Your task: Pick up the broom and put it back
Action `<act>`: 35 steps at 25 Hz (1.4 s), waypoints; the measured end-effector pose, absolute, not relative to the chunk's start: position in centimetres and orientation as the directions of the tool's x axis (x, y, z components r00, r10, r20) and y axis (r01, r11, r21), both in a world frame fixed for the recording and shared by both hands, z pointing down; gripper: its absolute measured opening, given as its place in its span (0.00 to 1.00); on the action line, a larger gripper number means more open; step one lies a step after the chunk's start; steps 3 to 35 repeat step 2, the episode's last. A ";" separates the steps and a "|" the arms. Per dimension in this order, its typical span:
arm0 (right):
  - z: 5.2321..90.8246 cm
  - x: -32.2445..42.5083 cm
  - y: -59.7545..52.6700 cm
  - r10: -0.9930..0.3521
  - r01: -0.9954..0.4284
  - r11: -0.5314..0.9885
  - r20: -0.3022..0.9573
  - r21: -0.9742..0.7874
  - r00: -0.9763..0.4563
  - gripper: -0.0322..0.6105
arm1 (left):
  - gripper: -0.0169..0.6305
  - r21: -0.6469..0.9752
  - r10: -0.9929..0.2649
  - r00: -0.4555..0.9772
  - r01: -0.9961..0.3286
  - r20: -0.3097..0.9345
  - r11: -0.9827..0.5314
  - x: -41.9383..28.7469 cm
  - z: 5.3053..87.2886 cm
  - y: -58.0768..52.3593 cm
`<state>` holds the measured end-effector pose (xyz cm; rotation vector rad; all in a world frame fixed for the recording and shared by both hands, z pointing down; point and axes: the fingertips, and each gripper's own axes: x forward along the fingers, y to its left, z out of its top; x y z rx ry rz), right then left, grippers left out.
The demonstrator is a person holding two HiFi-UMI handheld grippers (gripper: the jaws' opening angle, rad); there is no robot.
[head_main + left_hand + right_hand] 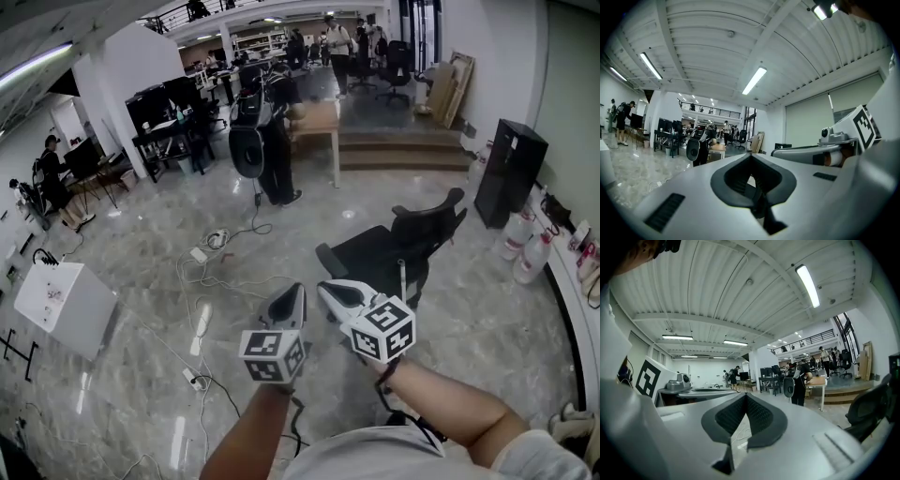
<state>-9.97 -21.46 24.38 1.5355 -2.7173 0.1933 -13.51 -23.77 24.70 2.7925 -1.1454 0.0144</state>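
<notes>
Of the broom [403,279] only a thin, pale rod shows, most likely its handle, and only in the head view, at about 4 o'clock from the middle of that view. It stands close to upright, a light line against the dark seat of a black office chair [394,246], whose backrest rises at its 12 o'clock. Whether it leans on the chair or merely stands in front of it cannot be told. Its lower end drops out of sight behind the marker cube of the right gripper [325,288] — so no head or bristles can be seen. The rod lies at 3 o'clock from that claw's tip, clear of it.
</notes>
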 end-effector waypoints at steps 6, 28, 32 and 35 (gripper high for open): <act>24.6 -10.0 -21.6 -0.856 -0.858 0.503 0.076 -0.104 -0.511 0.05 | 0.03 0.116 -0.697 0.715 -0.698 0.054 -0.707 -13.7 24.8 -23.8; 24.6 -10.0 -21.6 -0.856 -0.858 0.503 0.076 -0.104 -0.511 0.05 | 0.03 0.116 -0.697 0.715 -0.698 0.054 -0.707 -13.7 24.8 -23.8; 24.6 -10.0 -21.6 -0.856 -0.858 0.503 0.076 -0.104 -0.511 0.05 | 0.03 0.116 -0.697 0.715 -0.698 0.054 -0.707 -13.7 24.8 -23.8; 24.6 -10.0 -21.6 -0.856 -0.858 0.503 0.076 -0.104 -0.511 0.05 | 0.03 0.116 -0.697 0.715 -0.698 0.054 -0.707 -13.7 24.8 -23.8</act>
